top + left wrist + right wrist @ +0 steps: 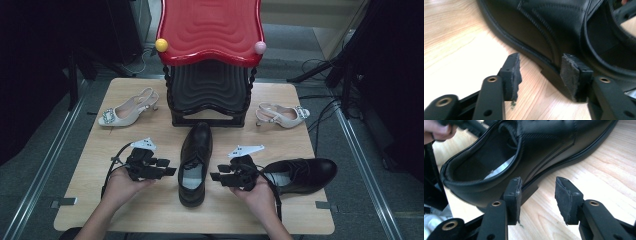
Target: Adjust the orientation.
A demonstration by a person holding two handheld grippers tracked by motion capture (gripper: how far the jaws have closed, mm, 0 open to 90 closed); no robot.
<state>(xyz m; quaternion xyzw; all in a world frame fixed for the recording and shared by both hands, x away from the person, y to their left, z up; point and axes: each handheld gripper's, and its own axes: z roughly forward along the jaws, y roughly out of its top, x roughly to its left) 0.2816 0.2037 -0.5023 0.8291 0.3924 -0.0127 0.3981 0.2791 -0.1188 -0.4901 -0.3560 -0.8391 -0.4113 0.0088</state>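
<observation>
A black leather shoe (195, 160) lies in the middle of the wooden table (150, 210), toe pointing away. My left gripper (169, 167) is held just left of its heel and my right gripper (216, 177) just right of it, both pointing inward at the shoe. In the left gripper view the left gripper (540, 72) stands open, with the shoe's sole edge (544, 30) just beyond the pads and nothing pressed between them. In the right gripper view the right gripper (537, 192) is also open, the shoe's heel side (524, 152) close ahead.
A second black shoe (300, 175) lies on its side at the right, behind my right hand. Two beige heeled sandals (127, 110) (282, 115) flank a stack of red and black stools (210, 55) at the table's far edge.
</observation>
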